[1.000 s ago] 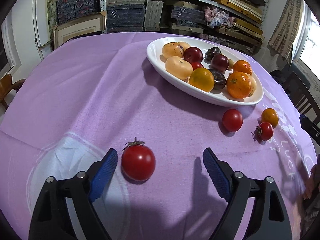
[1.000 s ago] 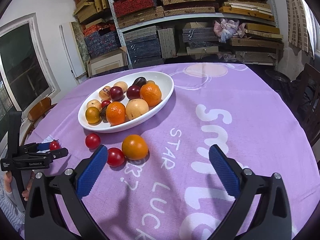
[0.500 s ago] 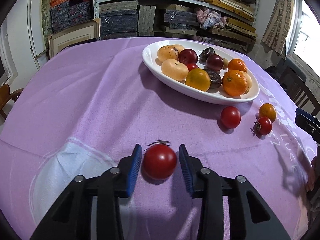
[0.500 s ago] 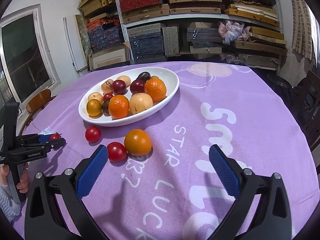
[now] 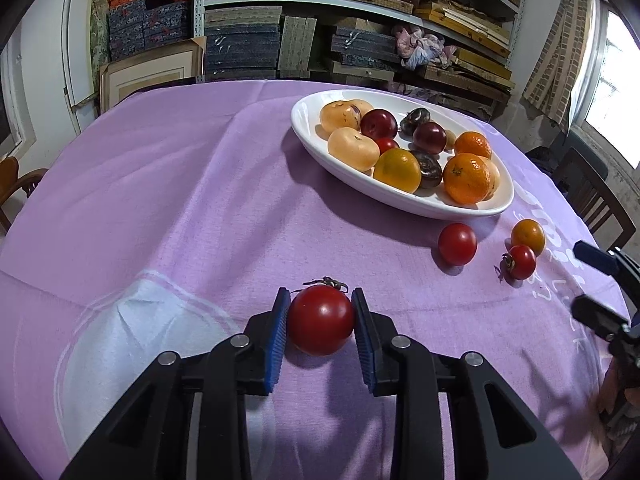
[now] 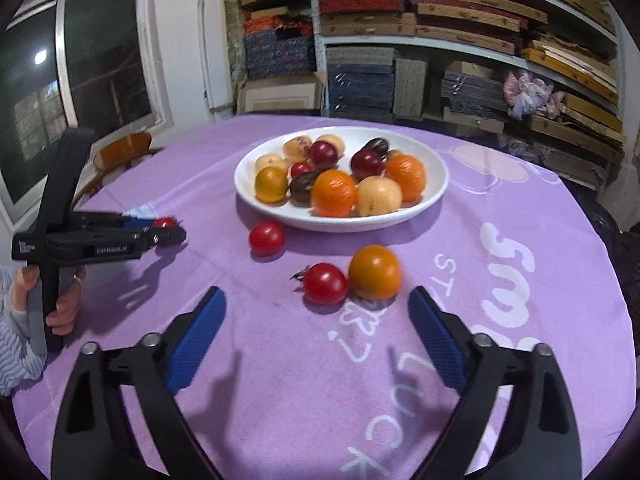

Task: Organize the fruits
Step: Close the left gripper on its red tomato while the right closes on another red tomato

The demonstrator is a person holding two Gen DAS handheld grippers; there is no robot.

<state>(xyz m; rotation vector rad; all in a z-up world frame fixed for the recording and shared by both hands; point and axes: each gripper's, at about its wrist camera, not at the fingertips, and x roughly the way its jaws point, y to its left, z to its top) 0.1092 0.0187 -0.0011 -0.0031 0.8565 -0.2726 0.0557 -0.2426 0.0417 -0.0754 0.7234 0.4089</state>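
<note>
Left gripper [image 5: 321, 320] clamped on a stemmed red tomato [image 5: 321, 319], both blue pads [image 5: 279, 330] pressed against its sides, tomato resting on the purple tablecloth [image 5: 180, 200], well short of the white oval dish [image 5: 404, 200] on the near-left side. Right gripper [image 6: 316, 320] about half open and closing, nothing between the pads, tips just short of a small red tomato [image 6: 325, 283] touching an orange fruit [image 6: 374, 272]; both lie loose on the cloth just in front of the dish [image 6: 360, 222]. Another red tomato [image 6: 266, 237] alone, near the dish's front-left rim. Dish loaded with oranges, dark plums, pale yellow fruit. Hand [image 6: 60, 304] gripping the left tool's handle, far left of the dish.
</note>
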